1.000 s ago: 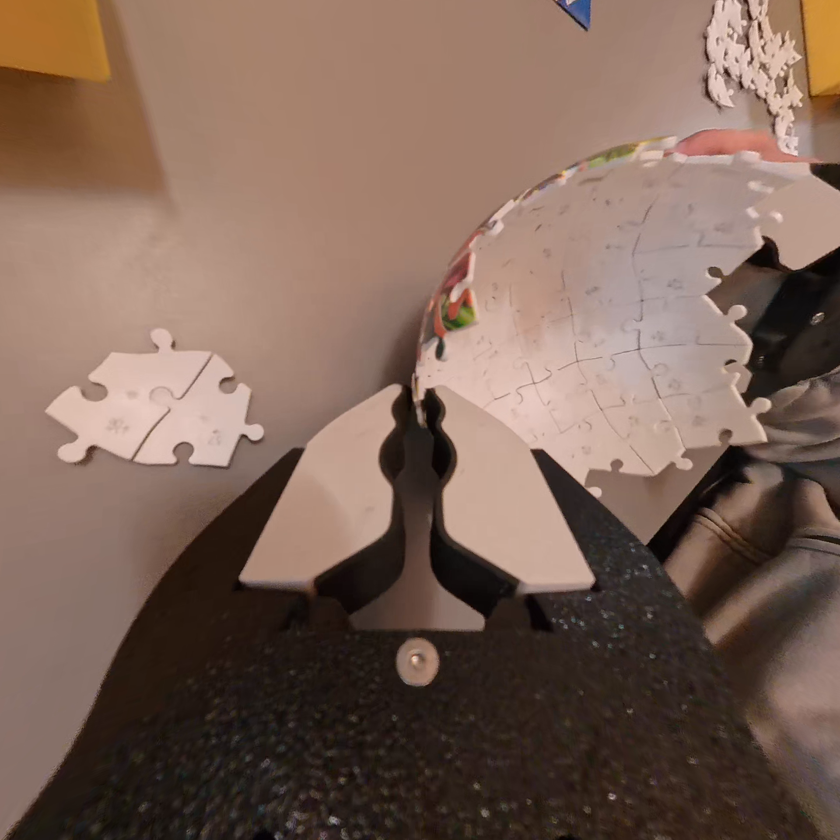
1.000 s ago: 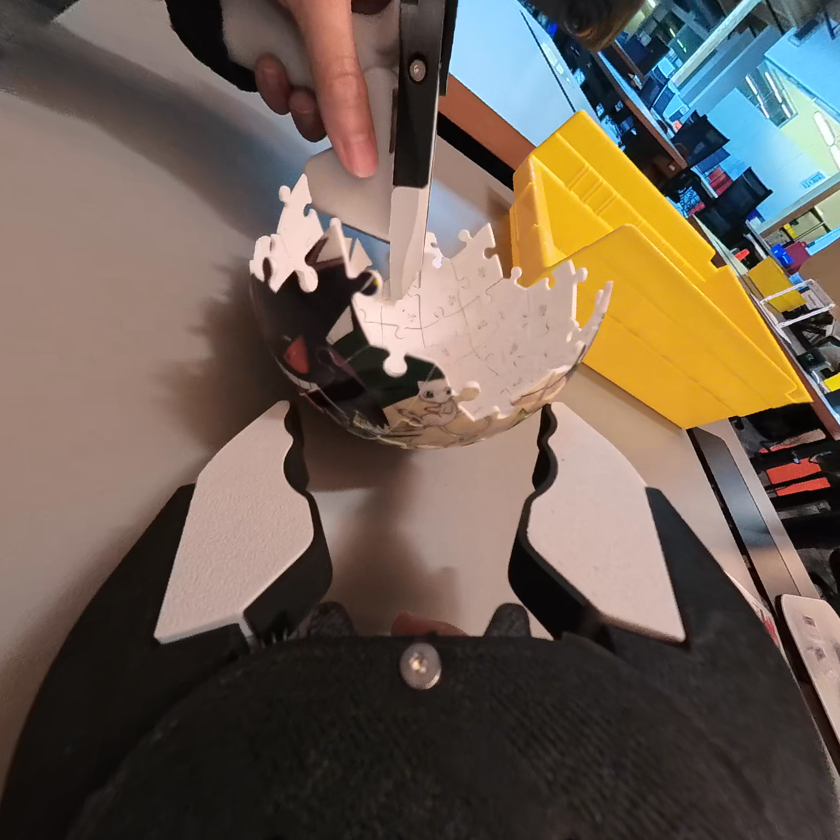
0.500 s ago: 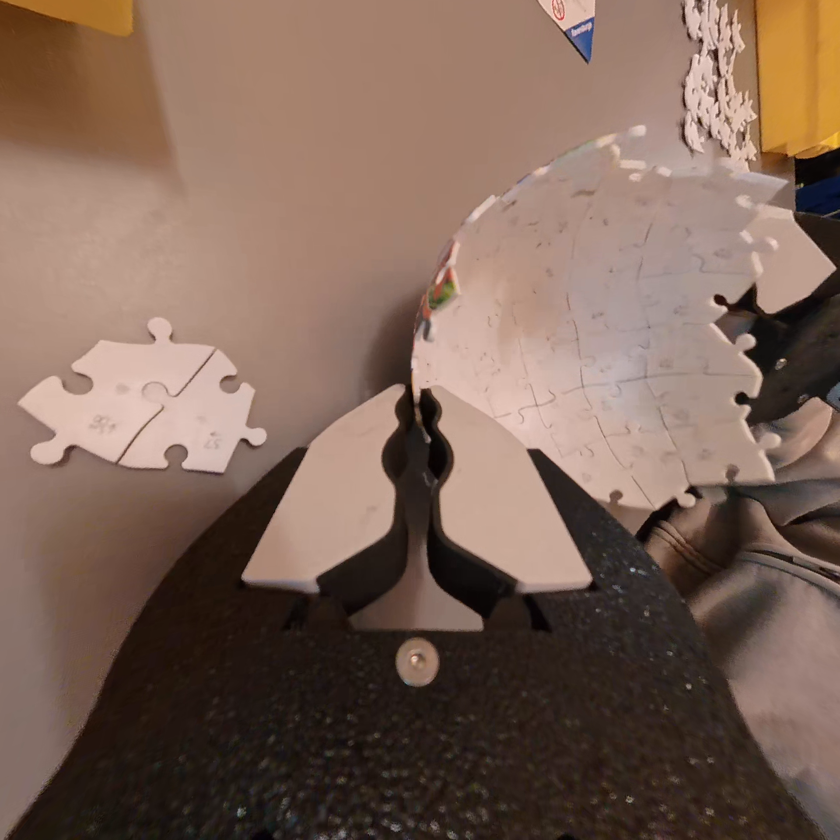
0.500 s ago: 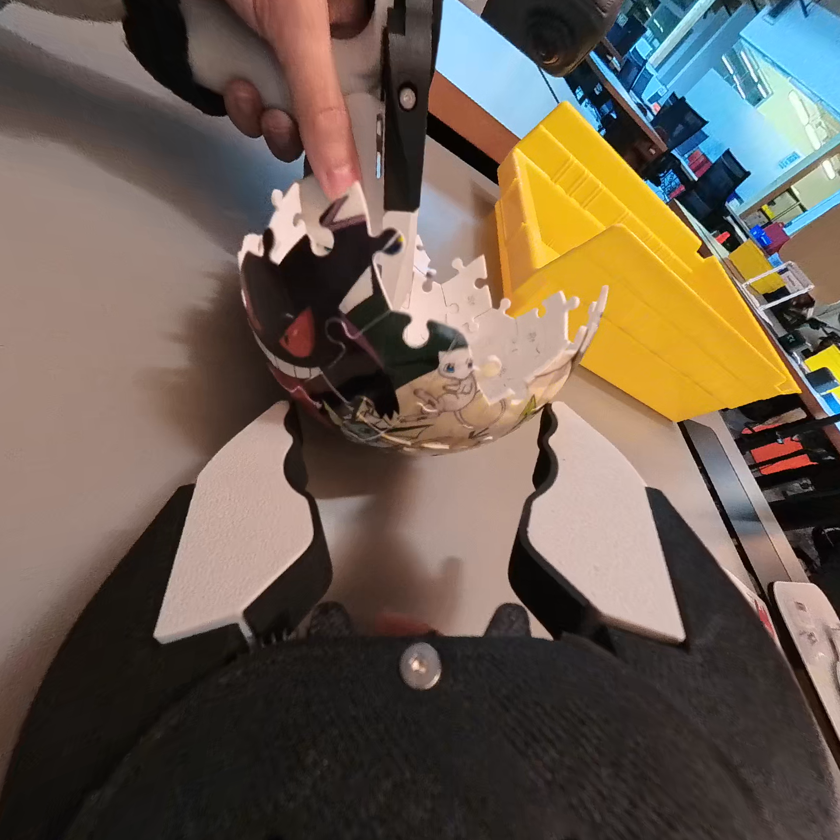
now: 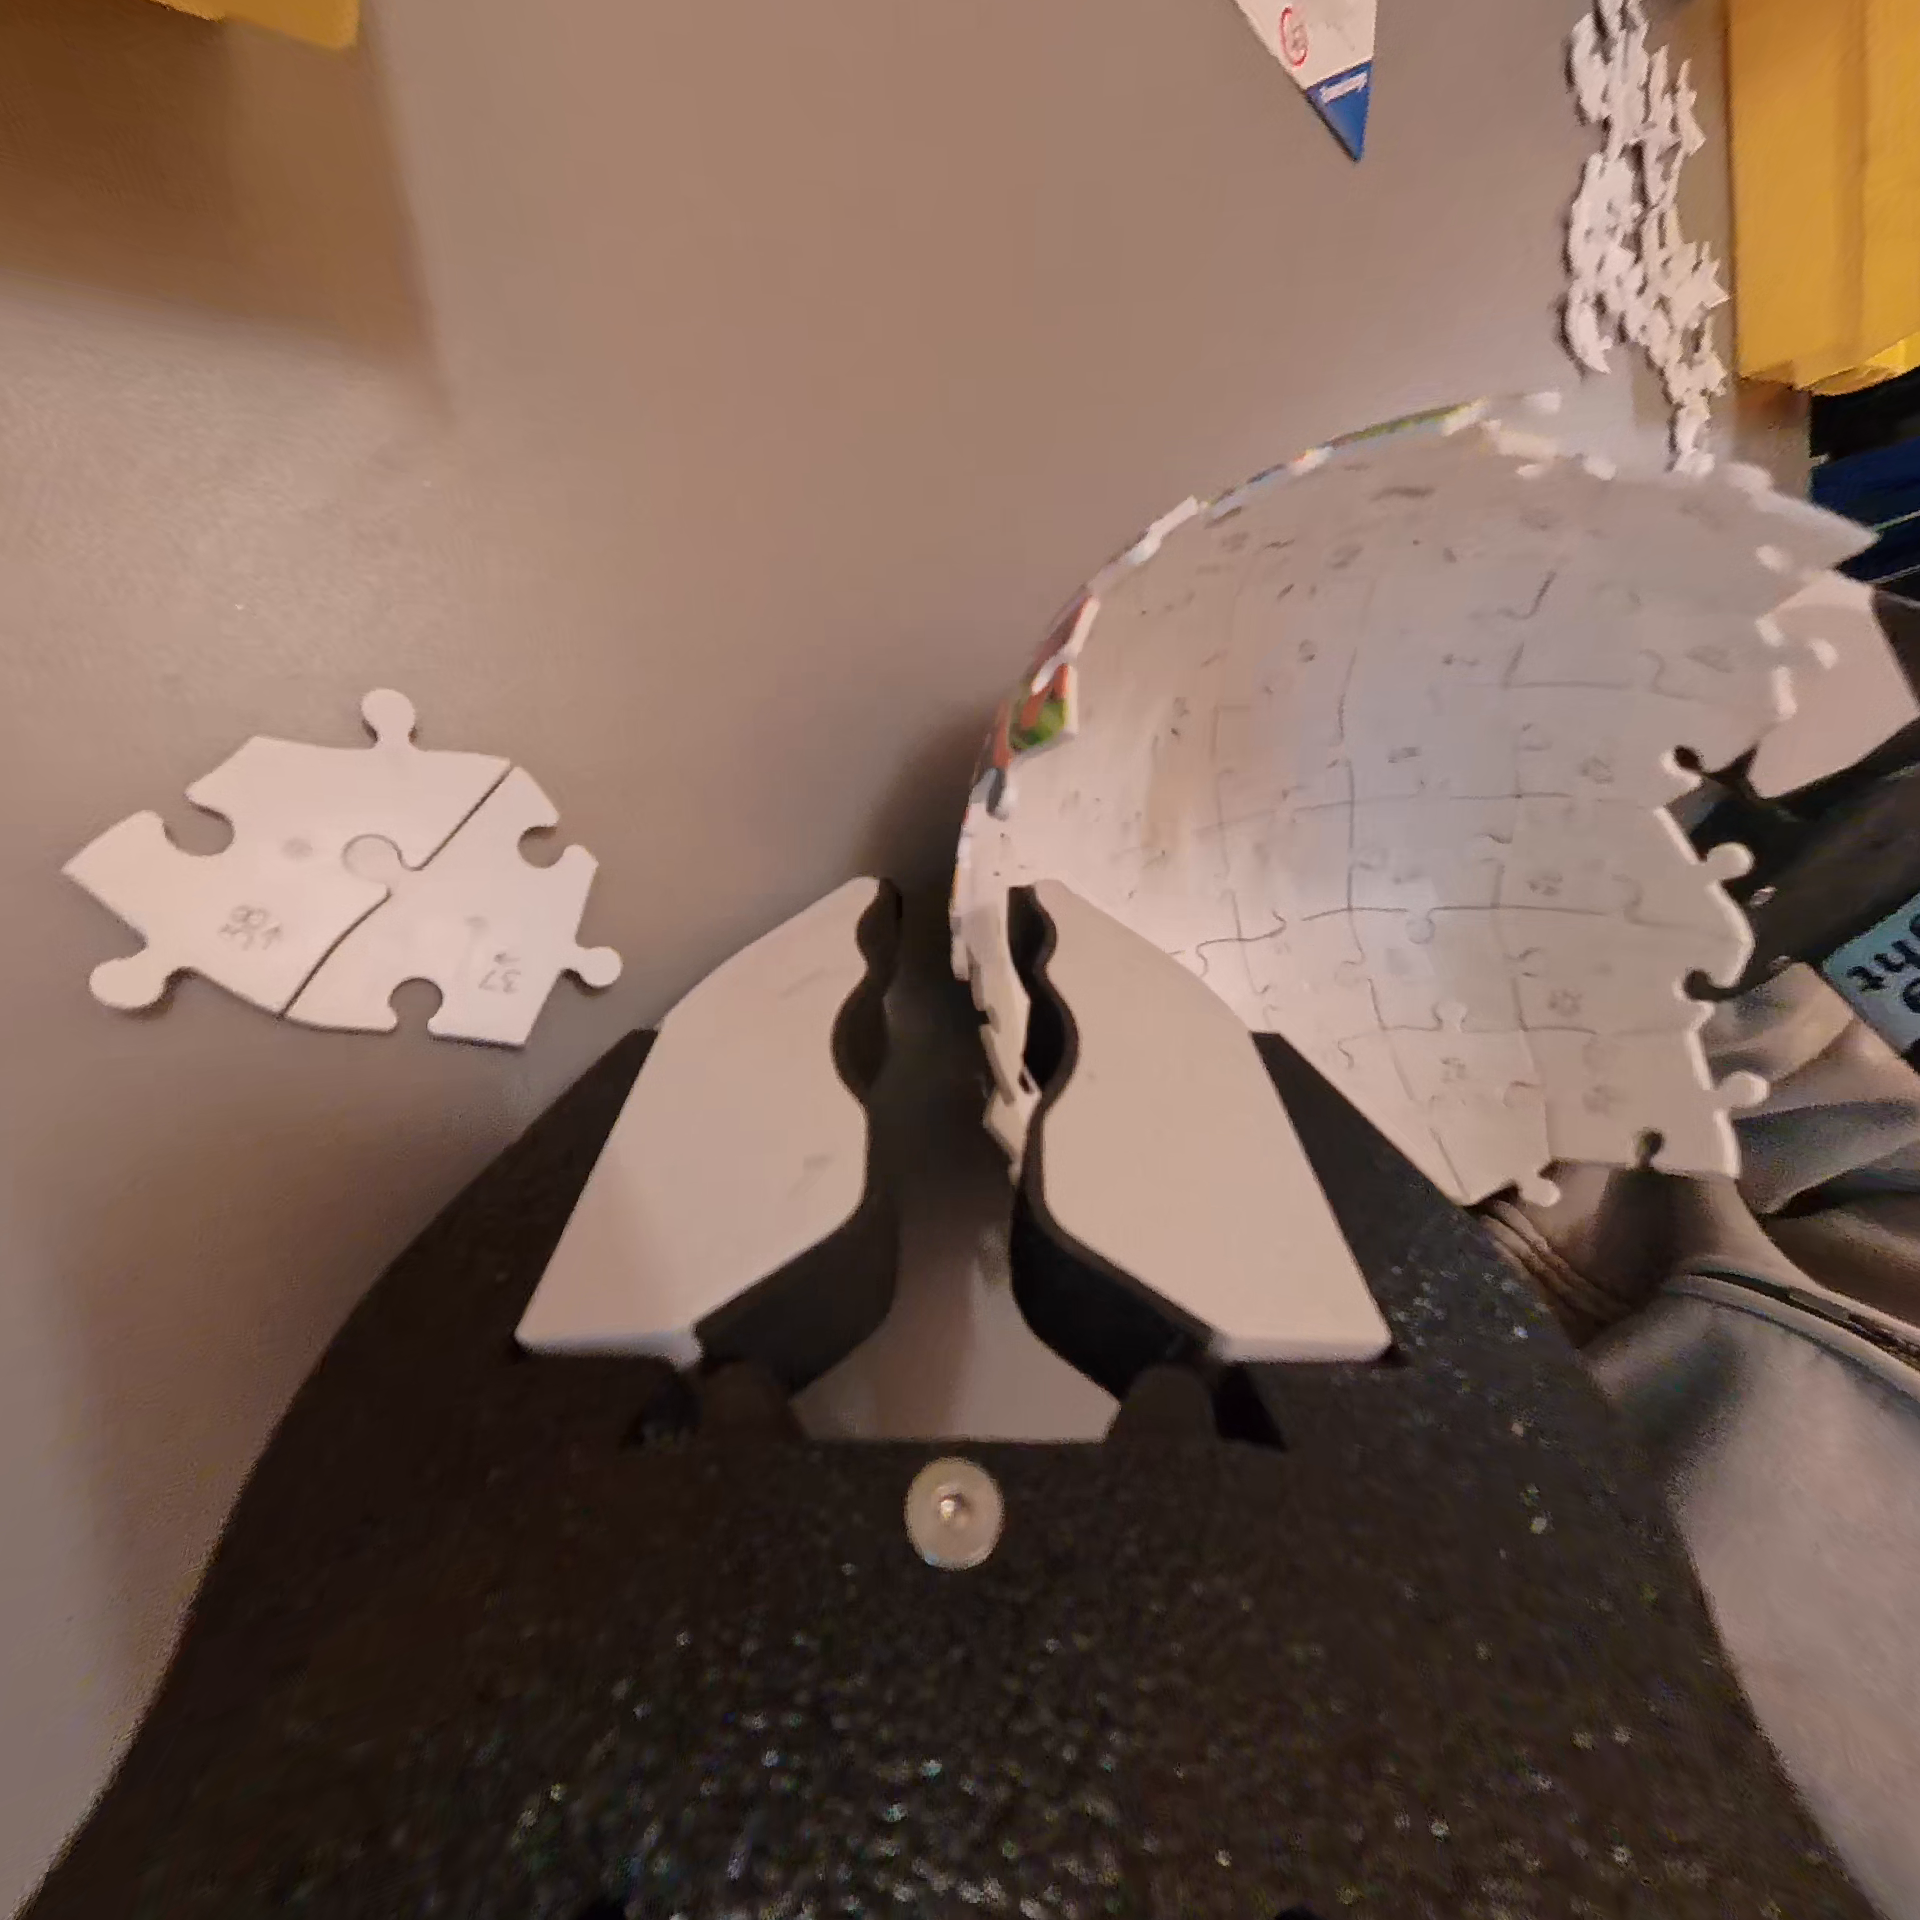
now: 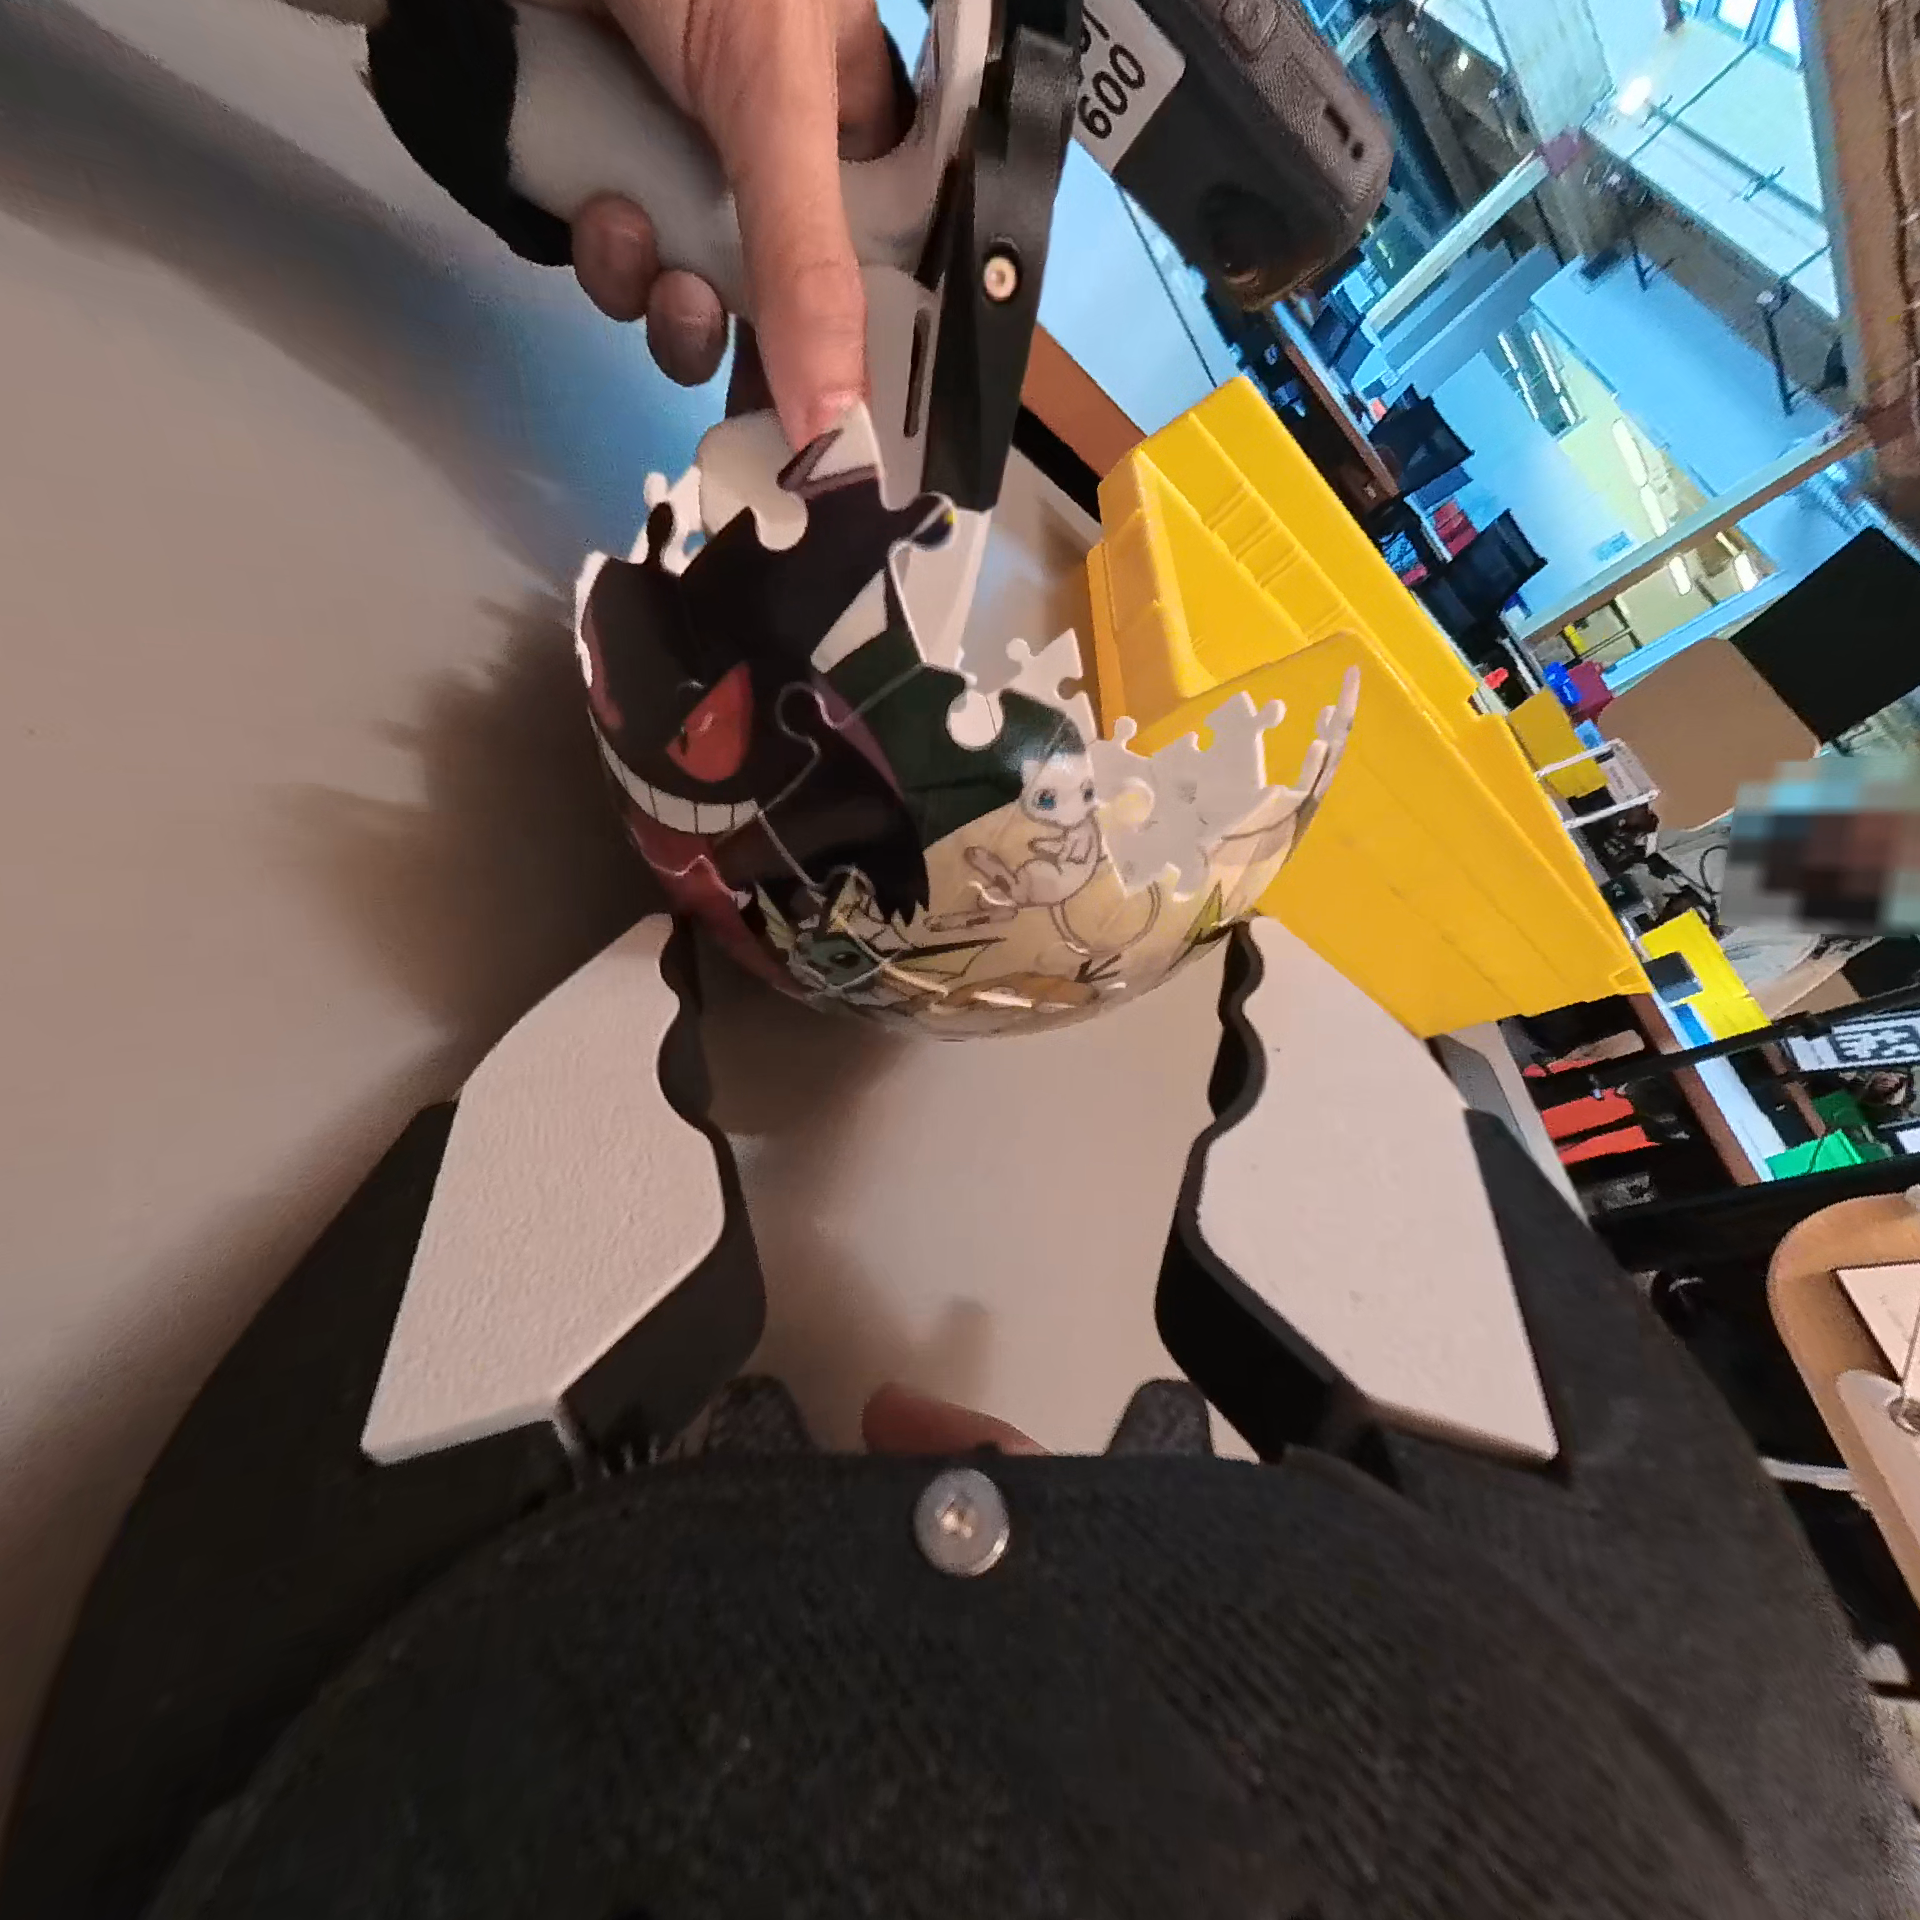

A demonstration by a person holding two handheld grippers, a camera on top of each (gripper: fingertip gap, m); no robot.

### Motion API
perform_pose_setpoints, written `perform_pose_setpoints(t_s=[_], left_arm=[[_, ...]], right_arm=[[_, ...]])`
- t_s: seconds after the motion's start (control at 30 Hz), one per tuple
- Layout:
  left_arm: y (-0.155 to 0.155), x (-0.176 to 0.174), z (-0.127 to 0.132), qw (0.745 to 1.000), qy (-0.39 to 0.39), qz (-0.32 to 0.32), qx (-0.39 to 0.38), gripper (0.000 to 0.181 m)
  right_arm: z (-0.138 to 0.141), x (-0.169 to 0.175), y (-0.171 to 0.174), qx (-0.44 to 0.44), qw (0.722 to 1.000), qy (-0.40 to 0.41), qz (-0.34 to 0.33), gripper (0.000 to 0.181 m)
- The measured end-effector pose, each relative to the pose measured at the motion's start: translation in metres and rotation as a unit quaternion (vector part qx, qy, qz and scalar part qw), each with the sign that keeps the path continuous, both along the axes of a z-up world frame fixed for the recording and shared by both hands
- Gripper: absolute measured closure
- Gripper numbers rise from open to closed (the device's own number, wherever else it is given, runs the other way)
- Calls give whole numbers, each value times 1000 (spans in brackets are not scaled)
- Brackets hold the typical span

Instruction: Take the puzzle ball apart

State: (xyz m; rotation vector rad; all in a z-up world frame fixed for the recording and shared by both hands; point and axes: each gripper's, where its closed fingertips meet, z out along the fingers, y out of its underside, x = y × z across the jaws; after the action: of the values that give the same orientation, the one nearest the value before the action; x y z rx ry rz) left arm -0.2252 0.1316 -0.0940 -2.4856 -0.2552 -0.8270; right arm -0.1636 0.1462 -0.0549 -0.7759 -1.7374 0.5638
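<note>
My left fingers (image 5: 951,935) stand slightly parted, puzzle ball (image 5: 1403,831) rim between them, touching the right one. My right fingers (image 6: 951,997) wide open, ball at 12 just past the tips. Two joined pieces (image 5: 332,883) on tabletop (image 5: 727,416) at 10. Yellow bins (image 6: 1351,727) at 1.

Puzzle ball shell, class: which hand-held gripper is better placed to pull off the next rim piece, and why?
Probably the left hand-held gripper: the puzzle ball shell has its rim between the fingers, against the right one. The right hand-held gripper gapes wide below the shell, holding nothing.
</note>
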Motion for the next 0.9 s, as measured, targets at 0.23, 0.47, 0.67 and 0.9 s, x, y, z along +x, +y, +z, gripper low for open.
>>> perform_pose_setpoints(t_s=[0.23, 0.47, 0.67, 0.9], left_arm=[[-15, -4, 12, 1000, -2, 12, 11, 153], [-44, -13, 26, 997, 36, 41, 52, 155], [-48, -12, 12, 996, 49, 43, 56, 161], [-39, -8, 12, 994, 85, 34, 52, 168]], right_arm=[[0, 0, -4, 8, 1000, 5, 14, 86], [1, 0, -9, 25, 999, 9, 27, 87], [1, -1, -13, 38, 999, 12, 33, 86], [1, 0, -16, 64, 997, 14, 40, 87]])
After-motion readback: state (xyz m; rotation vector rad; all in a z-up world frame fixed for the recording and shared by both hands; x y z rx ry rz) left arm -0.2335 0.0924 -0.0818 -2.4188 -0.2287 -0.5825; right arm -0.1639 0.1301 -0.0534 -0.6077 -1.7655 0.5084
